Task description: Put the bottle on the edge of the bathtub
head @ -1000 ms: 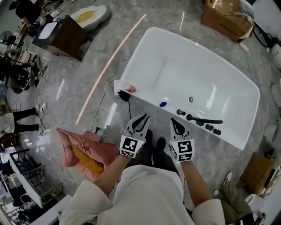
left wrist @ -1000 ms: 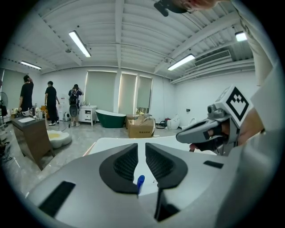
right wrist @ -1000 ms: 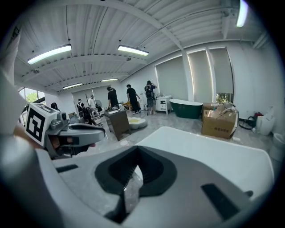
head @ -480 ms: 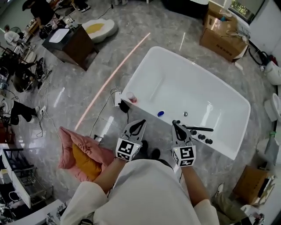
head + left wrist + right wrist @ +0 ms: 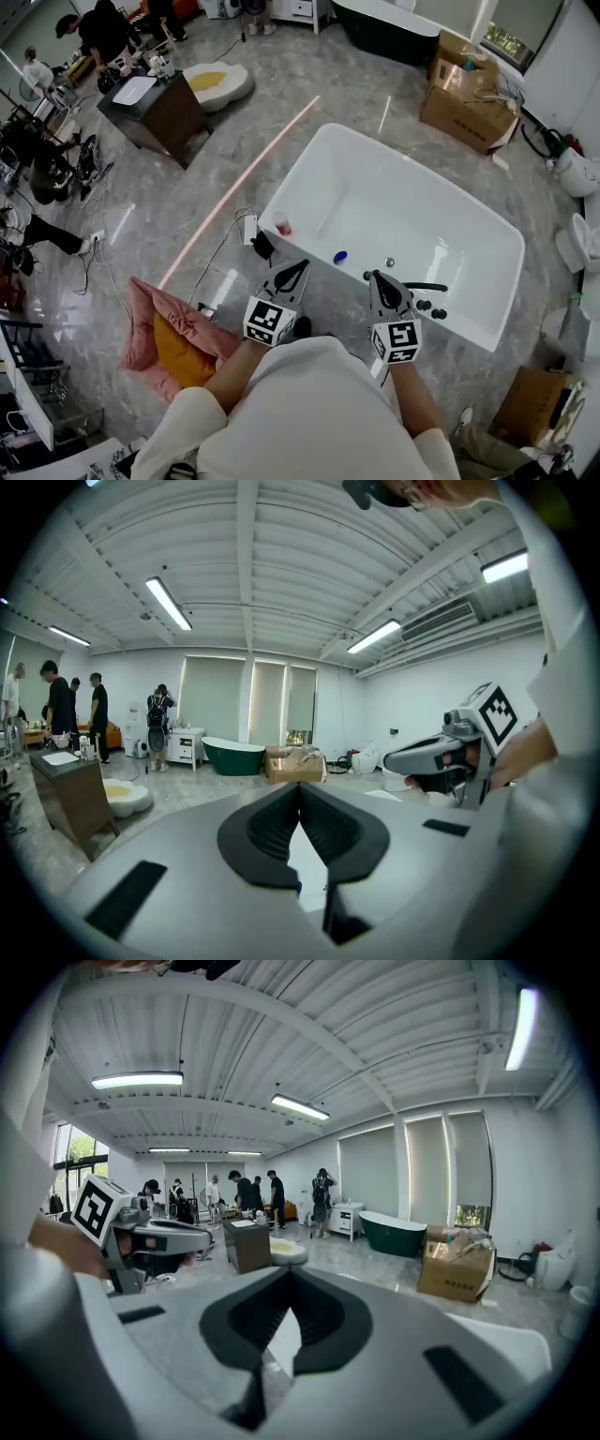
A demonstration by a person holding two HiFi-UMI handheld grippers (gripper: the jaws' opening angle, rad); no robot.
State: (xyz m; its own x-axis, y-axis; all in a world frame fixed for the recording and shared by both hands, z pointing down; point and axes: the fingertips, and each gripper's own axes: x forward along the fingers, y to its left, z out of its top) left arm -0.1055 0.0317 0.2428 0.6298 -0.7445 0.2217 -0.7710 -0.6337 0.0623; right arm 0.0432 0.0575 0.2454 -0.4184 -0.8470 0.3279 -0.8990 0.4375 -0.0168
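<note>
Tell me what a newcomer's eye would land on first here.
The big white bathtub fills the middle of the head view, a small reddish bottle standing on its near left corner. In front of it the left hand-held gripper and right hand-held gripper hover side by side, both shut and empty. A pink and orange cushion lies on the floor at left.

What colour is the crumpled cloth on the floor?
Pink, with an orange part; the cloth shows best in the head view.
</note>
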